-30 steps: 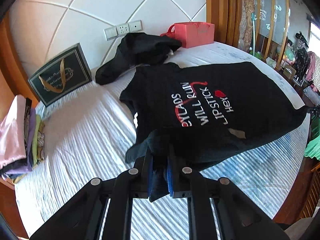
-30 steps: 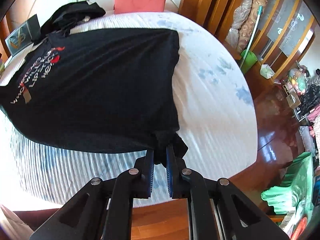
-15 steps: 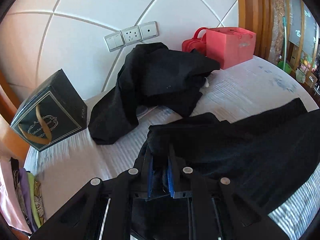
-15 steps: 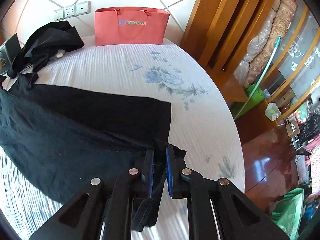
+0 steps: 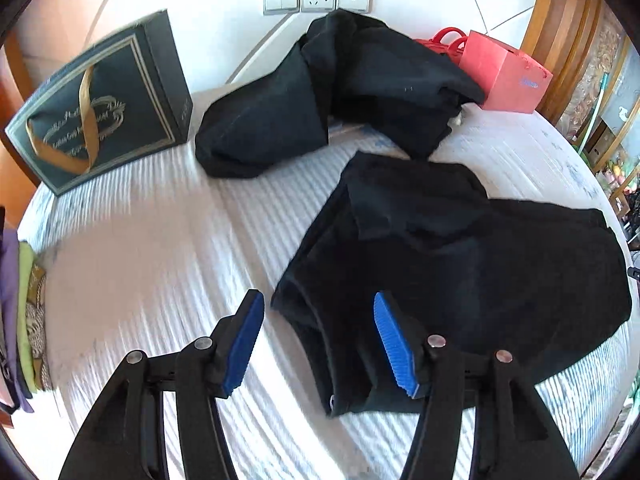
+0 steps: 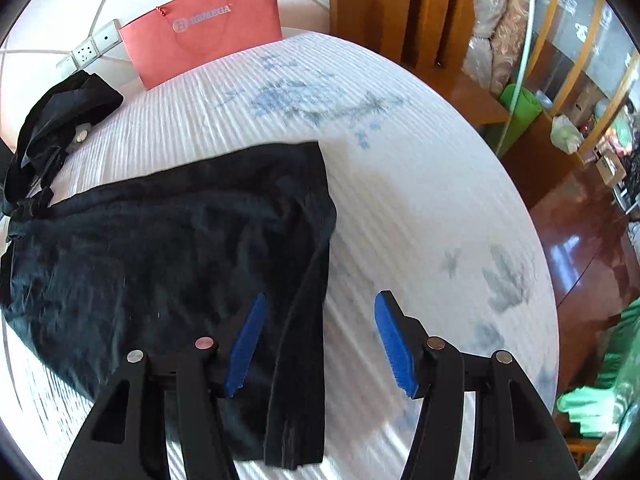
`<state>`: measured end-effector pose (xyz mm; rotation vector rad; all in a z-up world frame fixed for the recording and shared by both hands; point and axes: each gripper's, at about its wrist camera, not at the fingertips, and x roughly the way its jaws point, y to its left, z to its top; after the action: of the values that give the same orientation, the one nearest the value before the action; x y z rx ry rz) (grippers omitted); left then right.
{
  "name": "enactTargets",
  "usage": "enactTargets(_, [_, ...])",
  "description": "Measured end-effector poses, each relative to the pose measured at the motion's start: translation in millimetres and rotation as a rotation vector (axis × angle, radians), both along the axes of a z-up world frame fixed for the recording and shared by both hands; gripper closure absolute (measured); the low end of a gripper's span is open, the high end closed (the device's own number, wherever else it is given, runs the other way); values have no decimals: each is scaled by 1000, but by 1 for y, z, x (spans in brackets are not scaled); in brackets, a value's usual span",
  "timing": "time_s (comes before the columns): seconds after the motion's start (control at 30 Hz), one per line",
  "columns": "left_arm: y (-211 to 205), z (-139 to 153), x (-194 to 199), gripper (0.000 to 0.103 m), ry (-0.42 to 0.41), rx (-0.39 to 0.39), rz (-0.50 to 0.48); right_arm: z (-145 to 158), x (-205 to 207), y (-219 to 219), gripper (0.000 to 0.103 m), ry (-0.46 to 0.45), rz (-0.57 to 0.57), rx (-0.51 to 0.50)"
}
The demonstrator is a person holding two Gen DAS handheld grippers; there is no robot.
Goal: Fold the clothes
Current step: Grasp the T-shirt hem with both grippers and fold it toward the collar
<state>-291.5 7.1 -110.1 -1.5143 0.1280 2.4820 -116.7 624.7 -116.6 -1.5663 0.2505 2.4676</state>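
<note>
- Jaws of left gripper (image 5: 319, 344) and right gripper (image 6: 318, 344) apart, just opened, pads clear of cloth.
- Black T-shirt (image 5: 460, 264) folded over, flat on bed (image 5: 160, 248), its edges between both jaws.
- Black clothes heap (image 5: 340, 92), dark box (image 5: 100, 104), red bag (image 6: 204, 32) beyond.

Bright daylight, blown-out sheet, motion blur, fisheye edges.

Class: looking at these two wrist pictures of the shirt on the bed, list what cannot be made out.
- Shirt print: both views, folded under or face down.
- Red bag lettering: left view, blurred, too small.
- Folded stack: left view, cut off by edge.
- Shirt's left end: right view, cut off by edge.
</note>
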Motion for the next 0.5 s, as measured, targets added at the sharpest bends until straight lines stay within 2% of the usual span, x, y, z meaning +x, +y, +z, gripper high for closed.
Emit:
enactTargets(0.23, [-4,-34,39,45,-39,49,-64,-13,68,-11,45,-26,-41,-33])
enactTargets(0.5, [12,-46,35,45,-51,24,-104,-20,95,-22,44,-44,-4,-46])
